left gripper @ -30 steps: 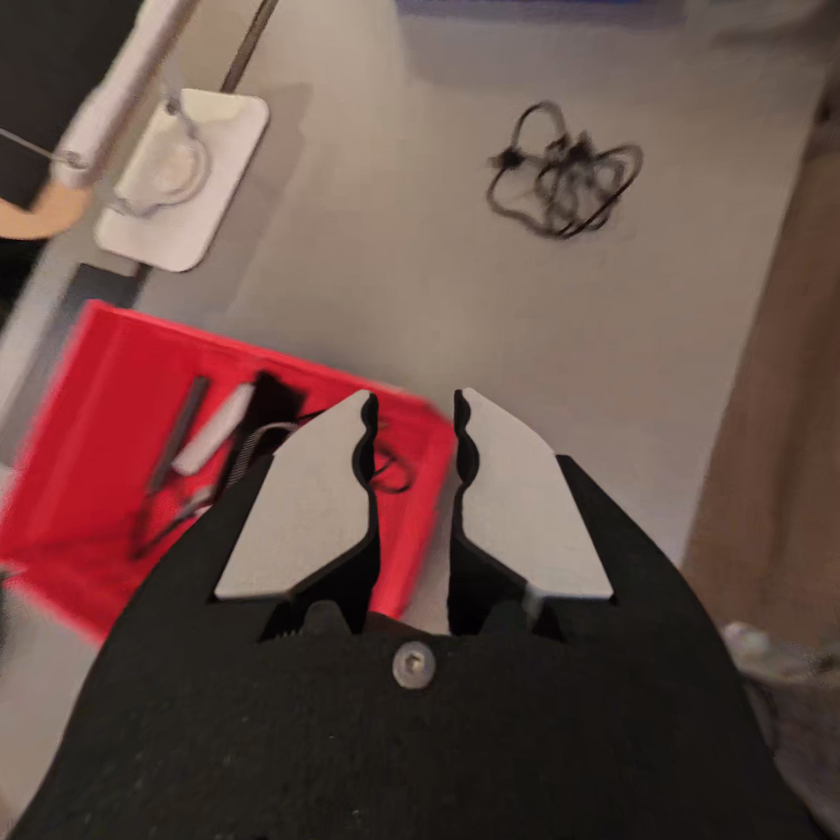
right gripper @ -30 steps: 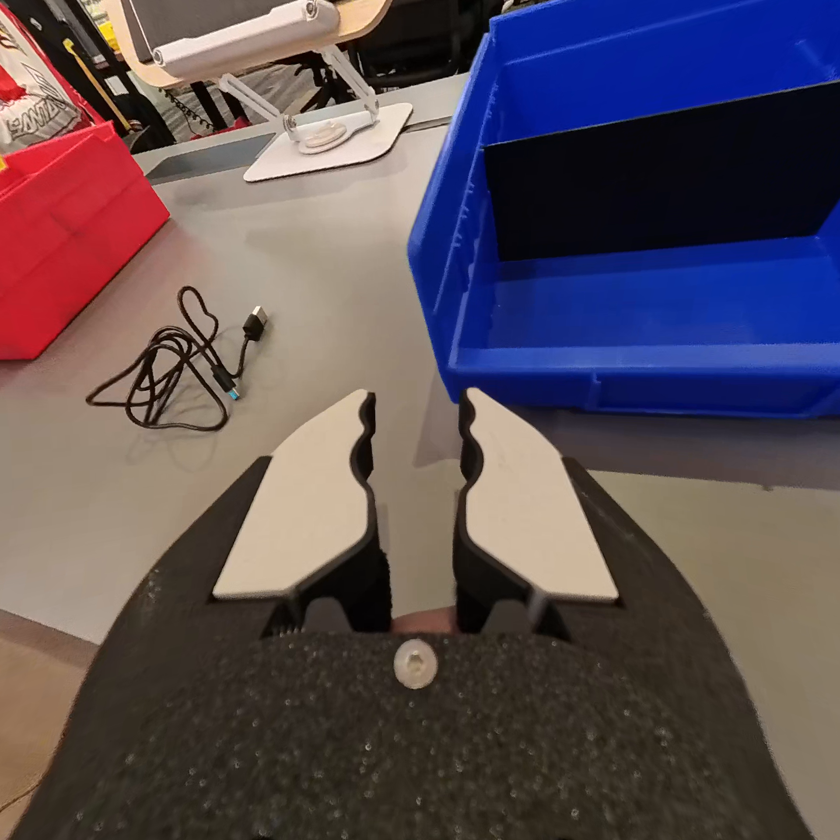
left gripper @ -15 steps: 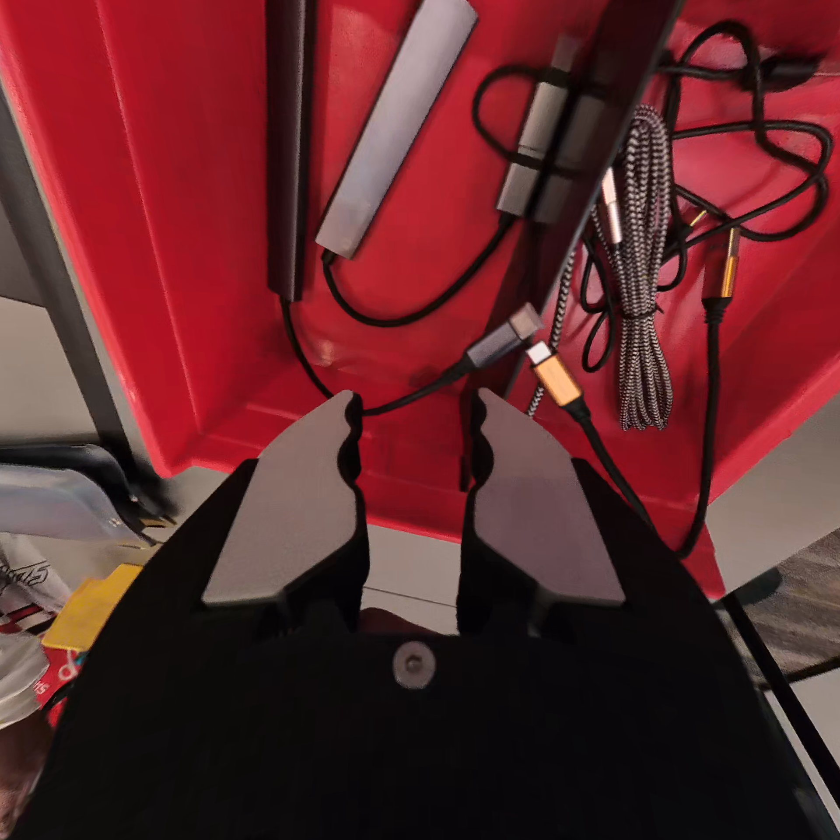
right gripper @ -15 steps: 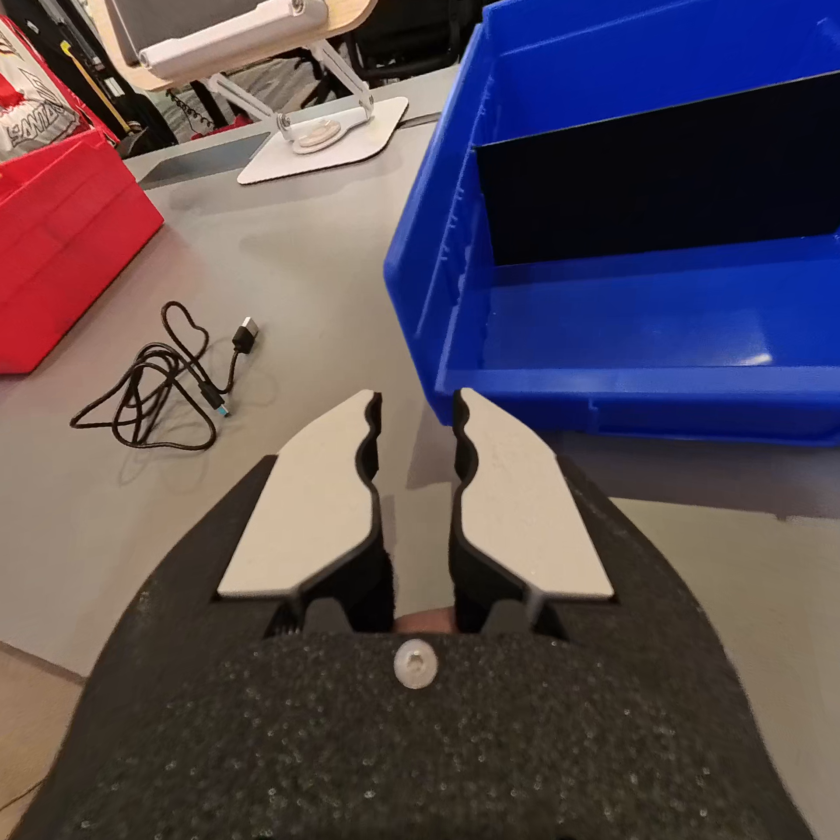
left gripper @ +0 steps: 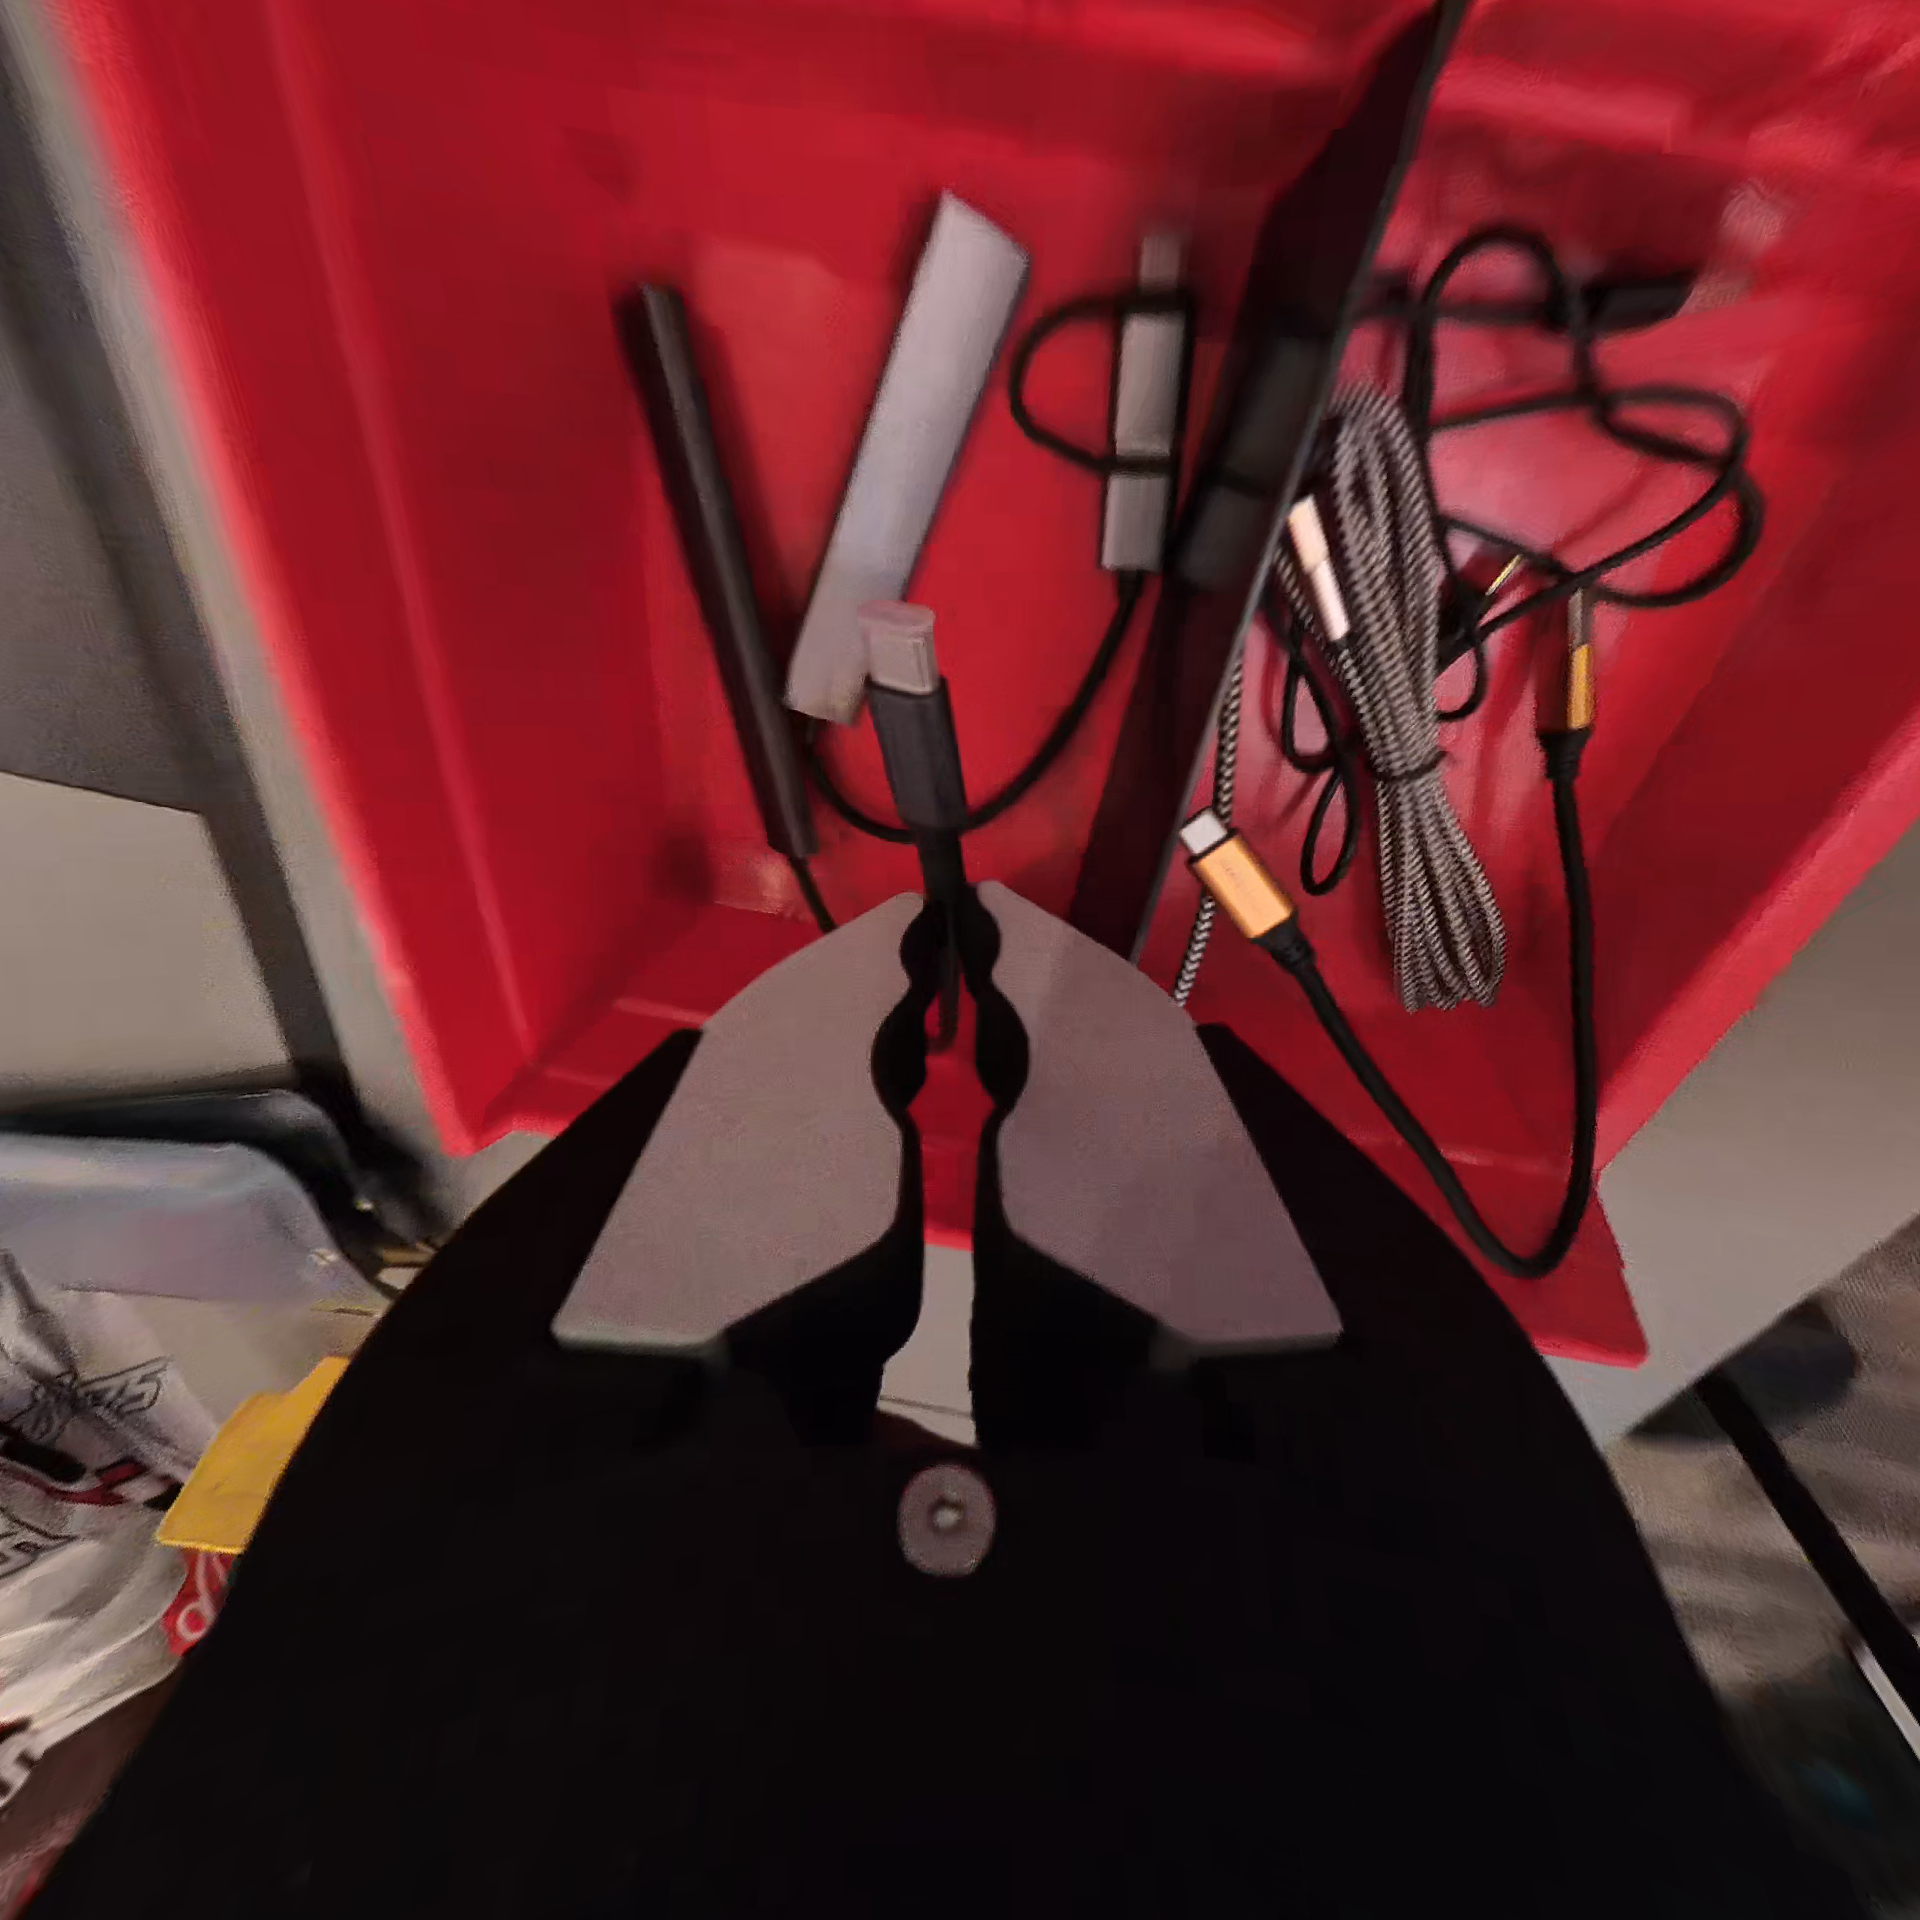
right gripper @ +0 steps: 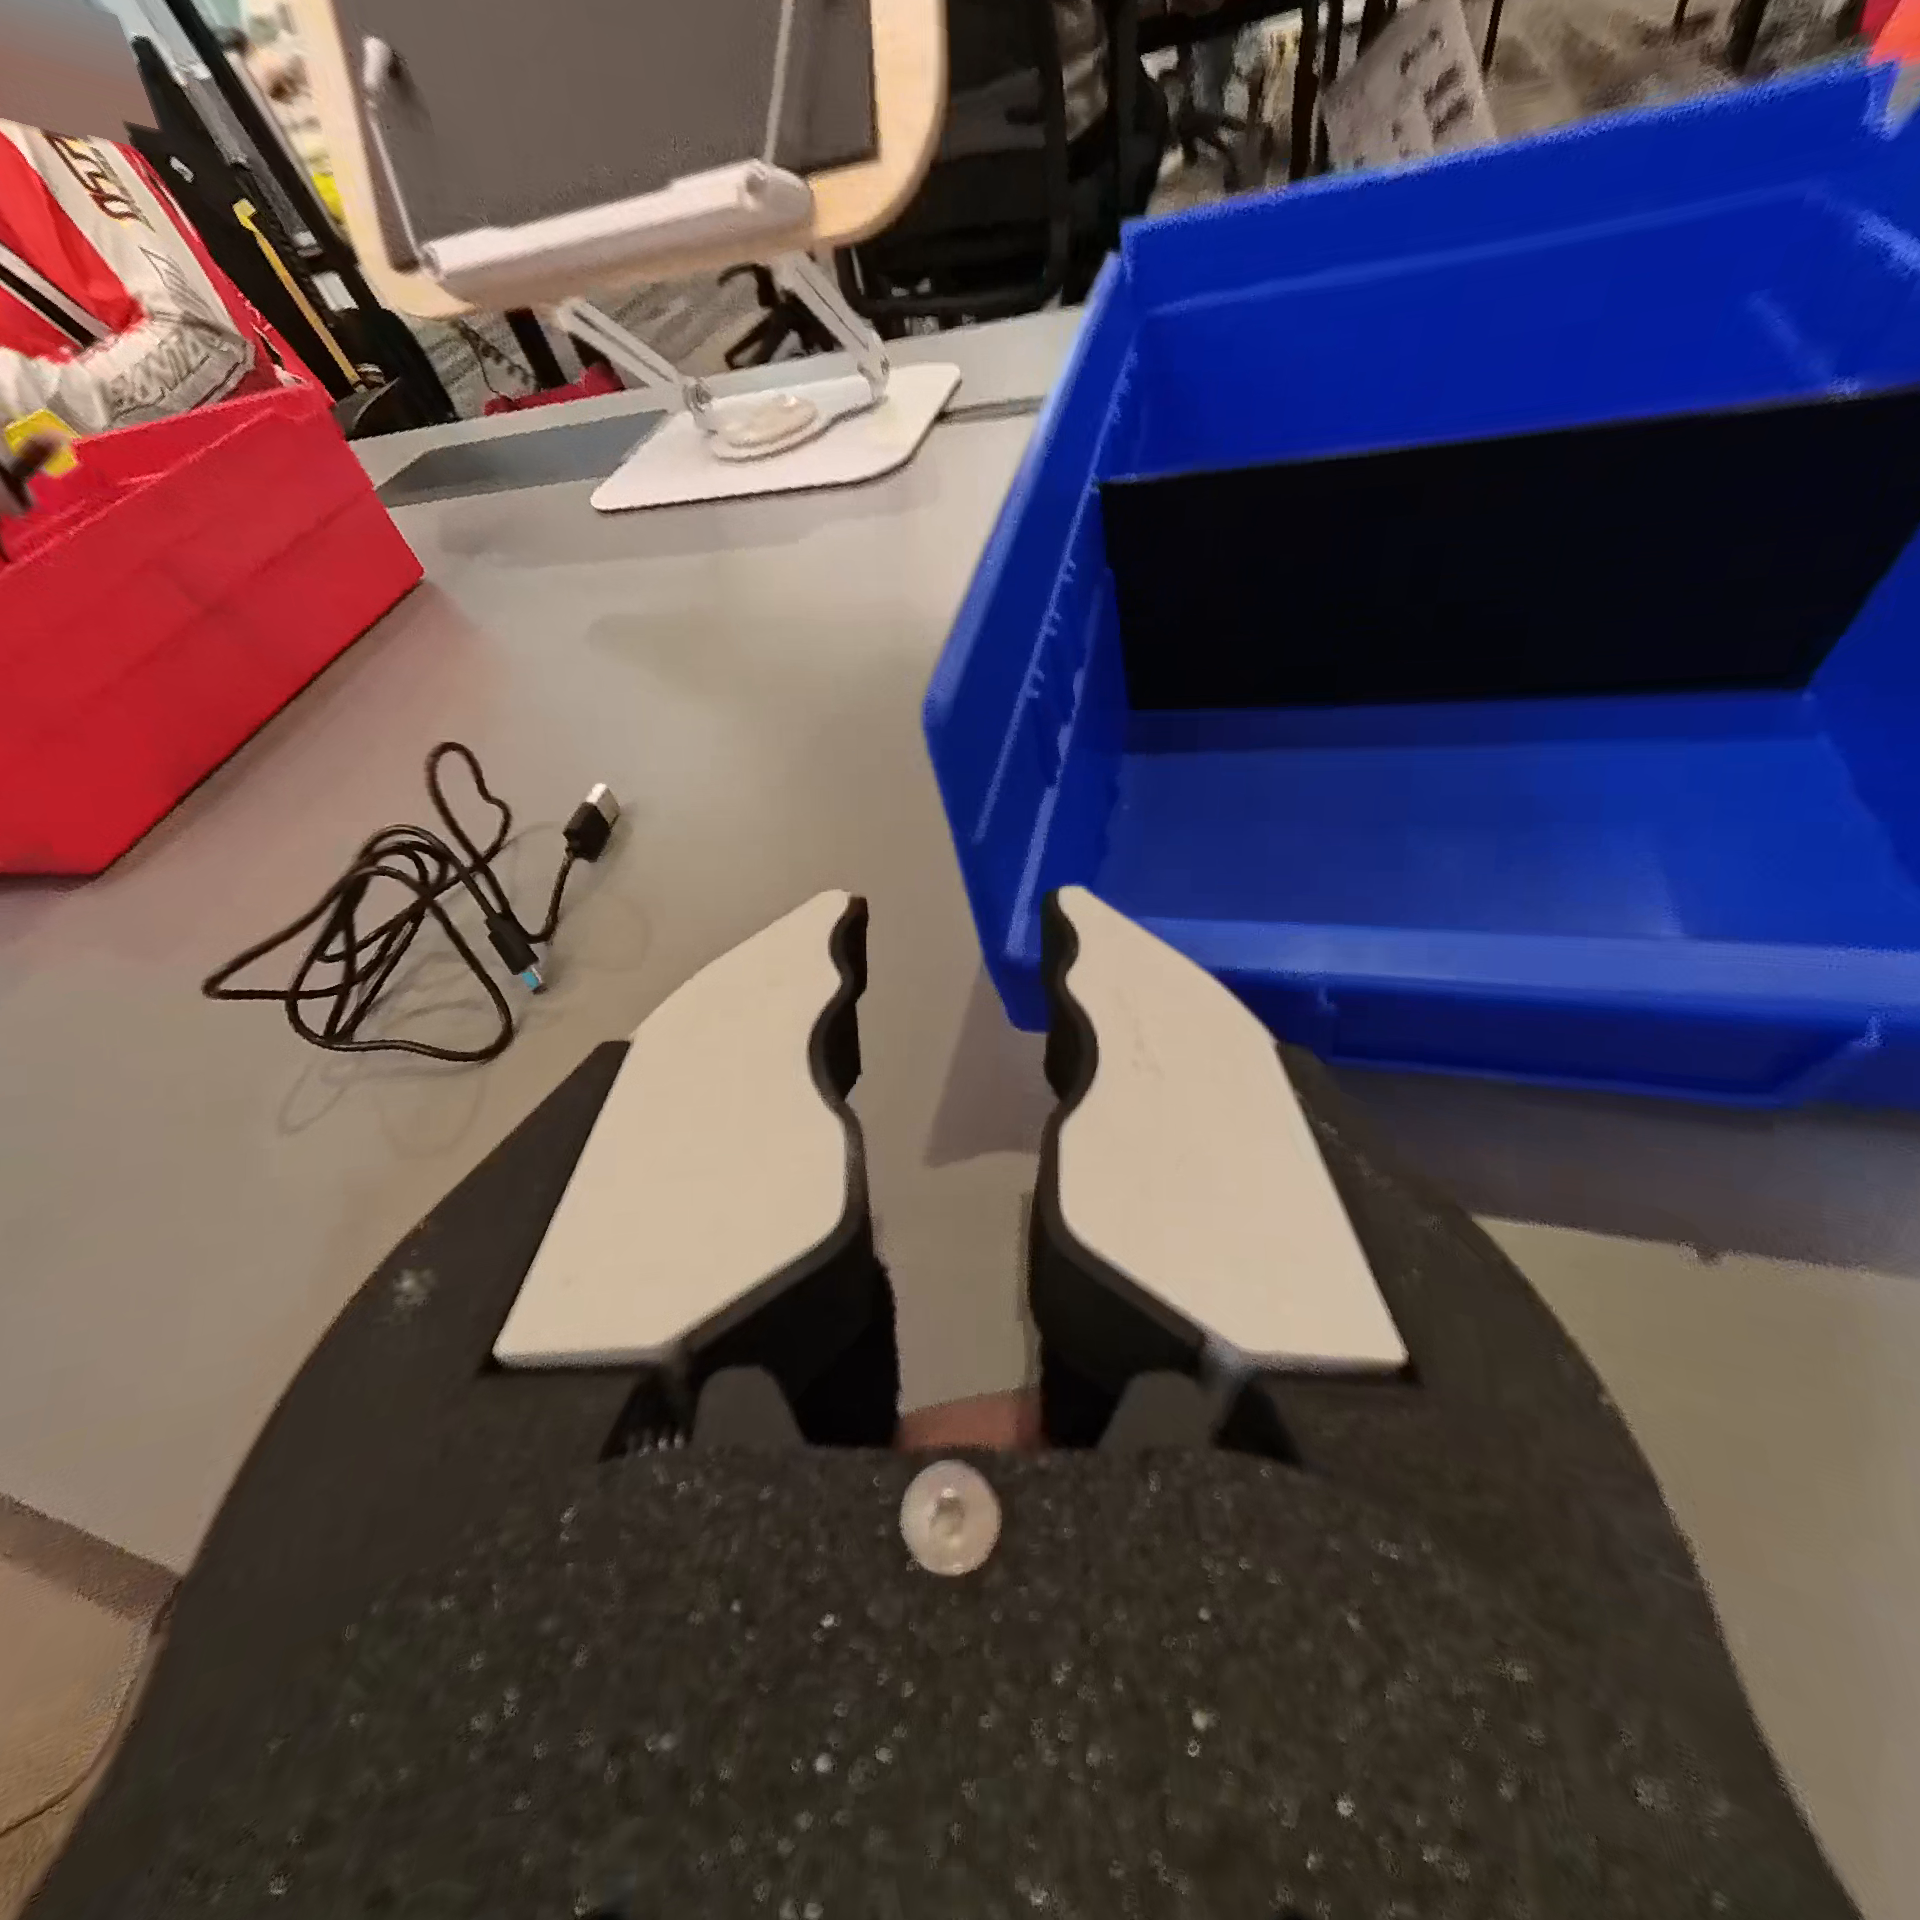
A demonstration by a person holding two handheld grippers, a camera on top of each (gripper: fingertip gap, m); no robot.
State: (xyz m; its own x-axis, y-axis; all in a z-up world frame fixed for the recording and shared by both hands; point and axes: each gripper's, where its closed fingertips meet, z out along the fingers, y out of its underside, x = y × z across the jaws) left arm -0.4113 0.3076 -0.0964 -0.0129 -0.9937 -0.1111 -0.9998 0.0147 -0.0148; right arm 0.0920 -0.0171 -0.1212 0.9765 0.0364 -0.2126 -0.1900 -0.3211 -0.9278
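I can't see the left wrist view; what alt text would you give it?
The left hand-held gripper is shut on a thin black cable with a grey plug, above a red plastic bin. In the bin lie a flat silver bar, a slim dark stick and a braided grey cable bundle.

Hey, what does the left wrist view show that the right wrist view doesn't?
Only the left wrist view looks into the red bin: the left gripper shut on a dark USB-C cable, a grey hub, and a braided cable bundle beyond the black divider. Only the right wrist view shows the open right gripper, the blue bin, a loose black USB cable and a white stand. Both share the red bin and grey table.
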